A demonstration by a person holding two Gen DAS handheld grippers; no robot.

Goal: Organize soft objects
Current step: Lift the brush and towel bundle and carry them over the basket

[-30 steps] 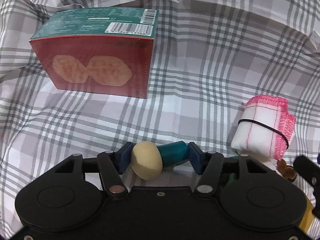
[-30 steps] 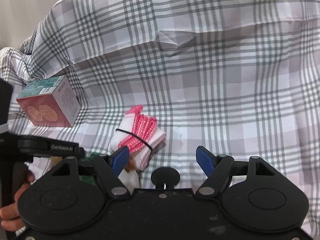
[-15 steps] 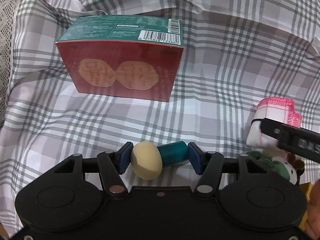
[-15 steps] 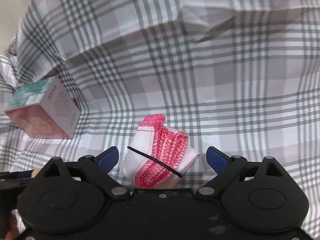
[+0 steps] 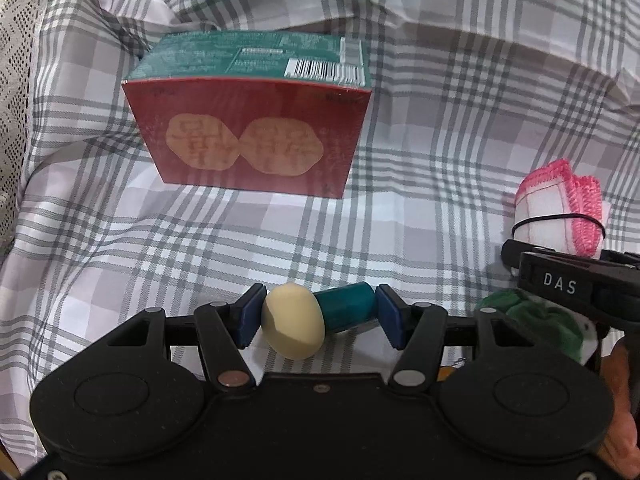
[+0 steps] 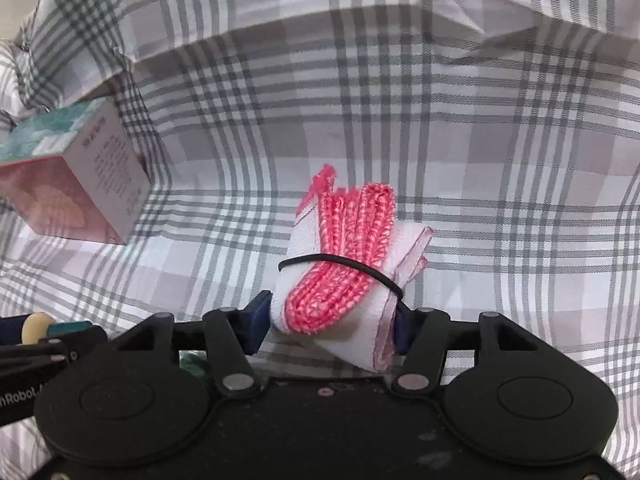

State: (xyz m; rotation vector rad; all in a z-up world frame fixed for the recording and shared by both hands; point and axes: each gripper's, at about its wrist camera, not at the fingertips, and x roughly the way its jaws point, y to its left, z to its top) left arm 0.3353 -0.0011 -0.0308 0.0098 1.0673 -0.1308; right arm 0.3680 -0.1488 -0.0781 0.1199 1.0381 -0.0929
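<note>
I judge the job to be mid-way: both claws have something in hand, but nothing is yet gathered in any clear spot that I can see, and a green-and-white plush toy (image 5: 532, 320) lies loose on the plaid cloth (image 5: 420, 184) at about 4 o'clock in my left view.

My left claw (image 5: 318, 316) is closed down onto a mushroom-shaped toy (image 5: 316, 320), cream cap against one blue pad, teal stem against the other. It lies crosswise between the pads and looks squashy. I cannot tell whether it is clear of the cloth.

My right claw (image 6: 332, 324) is drawn in on the folded cloth bundle (image 6: 344, 264), its pads pressing both flanks of the bundle's lower end. The bundle is white with pink crocheted edging, several layers stacked and cinched by a thin black elastic band (image 6: 340, 266) across the middle. In the left view it sits at 3 o'clock, just above the right claw's black body. The layers fan out above the band, so I expect it to sag or slip if the grip is light.

A red and green carton (image 5: 252, 120) stands on the cloth at 12 o'clock in the left view, well apart from both claws. It looks rigid, so I take it as no part of the sorting, unless it marks the spot where the soft things go.
</note>
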